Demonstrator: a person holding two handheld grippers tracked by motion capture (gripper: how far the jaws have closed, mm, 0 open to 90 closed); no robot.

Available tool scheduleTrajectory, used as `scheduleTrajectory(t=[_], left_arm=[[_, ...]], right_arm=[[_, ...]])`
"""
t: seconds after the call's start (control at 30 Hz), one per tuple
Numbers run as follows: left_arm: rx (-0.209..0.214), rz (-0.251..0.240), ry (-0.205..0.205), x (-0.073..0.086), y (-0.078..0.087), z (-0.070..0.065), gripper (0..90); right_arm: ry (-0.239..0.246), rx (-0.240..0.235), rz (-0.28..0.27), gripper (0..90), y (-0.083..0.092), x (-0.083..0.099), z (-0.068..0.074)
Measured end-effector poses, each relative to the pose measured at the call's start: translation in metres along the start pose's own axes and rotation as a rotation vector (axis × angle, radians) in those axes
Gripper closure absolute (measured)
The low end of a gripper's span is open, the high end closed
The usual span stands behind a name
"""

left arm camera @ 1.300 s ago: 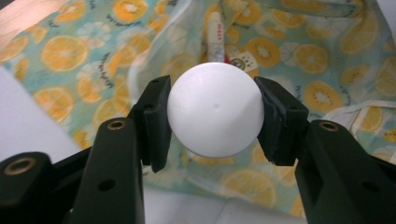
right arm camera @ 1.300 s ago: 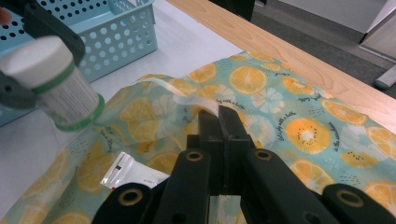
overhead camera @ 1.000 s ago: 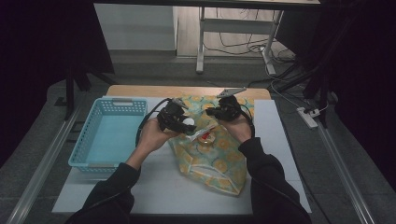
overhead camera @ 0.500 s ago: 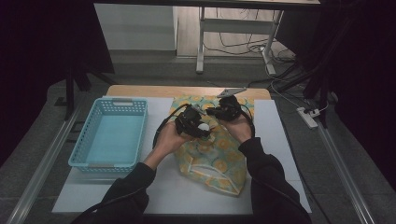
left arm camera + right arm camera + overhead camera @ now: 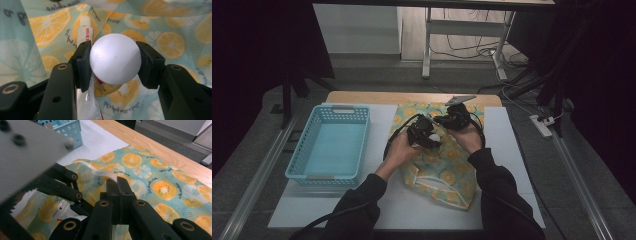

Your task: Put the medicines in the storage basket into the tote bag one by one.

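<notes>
My left gripper [image 5: 113,63] pinches a white ball [image 5: 115,58], one jaw on each side of it; the ball is round and smooth, so I think it could pop out if I squeeze off-centre or let go a little; then it would roll away. The ball hangs just above the bag [image 5: 443,165], the one with orange slices printed on it, over its open top end. Under the ball, inside the bag, I can see a white packet [image 5: 86,32] with red print; if the ball drops on that it may bounce out again.

My right gripper [image 5: 117,188] has its jaws pressed together on the bag's pale rim [image 5: 103,173], holding the mouth up; the cloth is thin and soft, so it could slip from the jaws; then the mouth would fall shut and the ball would land on top of the bag, not in it.

The two grippers are very near each other over the bag; I might bump one with the other.

The blue basket [image 5: 331,172] sits to the left of the bag, apart from it.
</notes>
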State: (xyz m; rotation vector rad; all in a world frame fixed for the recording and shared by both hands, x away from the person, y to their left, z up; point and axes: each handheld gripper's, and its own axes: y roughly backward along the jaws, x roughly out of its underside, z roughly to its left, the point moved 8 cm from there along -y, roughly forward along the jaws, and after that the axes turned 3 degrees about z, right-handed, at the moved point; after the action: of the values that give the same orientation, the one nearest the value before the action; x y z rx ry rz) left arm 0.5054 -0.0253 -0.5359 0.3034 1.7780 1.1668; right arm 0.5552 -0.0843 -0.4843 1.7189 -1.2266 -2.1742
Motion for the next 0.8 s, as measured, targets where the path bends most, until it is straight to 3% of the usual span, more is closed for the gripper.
scheduleTrajectory(t=[0.3,0.43,0.63,0.73,0.8], left_arm=[[0.011,-0.025,0.016,-0.003,-0.002,0.001,47.2],[0.038,-0.067,0.044,-0.006,0.008,0.000,38.6],[0.071,-0.112,0.044,-0.006,0.028,-0.003,24.1],[0.061,-0.112,0.031,-0.001,0.034,-0.005,18.2],[0.061,-0.122,0.043,0.001,0.037,-0.007,14.1]], right_arm=[[-0.001,0.001,0.001,90.0,0.001,0.002,-0.001],[-0.003,0.000,0.001,90.0,0.001,0.003,-0.001],[-0.007,-0.003,0.000,90.0,0.002,0.004,-0.001],[-0.004,-0.005,0.001,90.0,0.003,0.003,0.000],[-0.004,-0.007,0.000,90.0,0.003,0.003,0.001]])
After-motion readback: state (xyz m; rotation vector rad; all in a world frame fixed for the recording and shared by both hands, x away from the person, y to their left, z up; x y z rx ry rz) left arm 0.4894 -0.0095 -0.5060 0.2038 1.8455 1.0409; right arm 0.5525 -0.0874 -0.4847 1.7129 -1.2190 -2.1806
